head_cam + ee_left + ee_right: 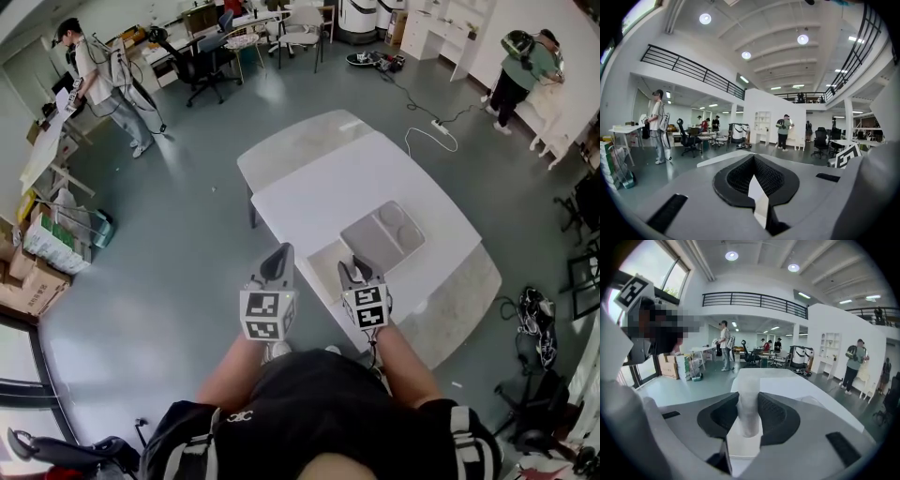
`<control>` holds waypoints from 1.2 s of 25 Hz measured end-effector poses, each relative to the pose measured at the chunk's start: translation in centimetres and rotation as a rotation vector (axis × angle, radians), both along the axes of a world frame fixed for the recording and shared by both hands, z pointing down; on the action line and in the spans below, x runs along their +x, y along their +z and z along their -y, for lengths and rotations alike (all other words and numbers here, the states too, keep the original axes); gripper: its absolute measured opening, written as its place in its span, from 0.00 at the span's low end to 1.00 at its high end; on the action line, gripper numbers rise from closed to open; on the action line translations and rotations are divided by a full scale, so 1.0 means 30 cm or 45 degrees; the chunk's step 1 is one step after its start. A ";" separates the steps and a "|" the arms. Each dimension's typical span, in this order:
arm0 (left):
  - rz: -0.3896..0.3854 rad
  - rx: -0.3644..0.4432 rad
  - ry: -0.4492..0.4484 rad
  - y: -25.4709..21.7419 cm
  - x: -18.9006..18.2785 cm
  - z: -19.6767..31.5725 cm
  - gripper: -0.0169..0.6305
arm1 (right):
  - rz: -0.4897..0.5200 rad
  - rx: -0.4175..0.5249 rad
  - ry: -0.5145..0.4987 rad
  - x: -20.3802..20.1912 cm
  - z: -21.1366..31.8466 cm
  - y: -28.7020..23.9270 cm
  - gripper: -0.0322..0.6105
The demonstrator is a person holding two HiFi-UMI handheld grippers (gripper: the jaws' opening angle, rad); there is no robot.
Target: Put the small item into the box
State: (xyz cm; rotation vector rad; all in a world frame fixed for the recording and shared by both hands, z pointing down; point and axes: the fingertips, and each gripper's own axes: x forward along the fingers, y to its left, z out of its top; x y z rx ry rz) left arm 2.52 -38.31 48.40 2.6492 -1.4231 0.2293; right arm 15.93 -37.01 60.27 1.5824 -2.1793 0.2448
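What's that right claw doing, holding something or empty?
Holding. In the right gripper view, the right claw is closed on both sides of a small whitish item that stands upright between them.

Open-plan robotics lab or workshop, double-height; smooth grey floor (178,244); white rectangular worktable (375,178) directly ahead of the right gripper (361,274); black wheeled office chairs (202,66) and cluttered desks far ahead-left; brown cardboard boxes (28,281) far left; black-railed mezzanine balcony (754,300) overhead; trailing white floor cable (436,131) beyond the table.

Head view overhead; right gripper view shares table (347,178)
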 end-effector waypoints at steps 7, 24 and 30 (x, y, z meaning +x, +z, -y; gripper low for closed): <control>0.010 -0.011 -0.051 0.006 -0.065 -0.001 0.05 | -0.339 -0.055 -0.230 -0.053 0.043 0.092 0.24; 0.017 -0.034 -0.152 0.020 -0.197 -0.020 0.05 | -0.468 -0.364 -0.317 -0.104 0.058 0.346 0.24; 0.014 -0.044 -0.181 0.024 -0.234 -0.020 0.05 | -0.496 -0.443 -0.311 -0.109 0.062 0.405 0.24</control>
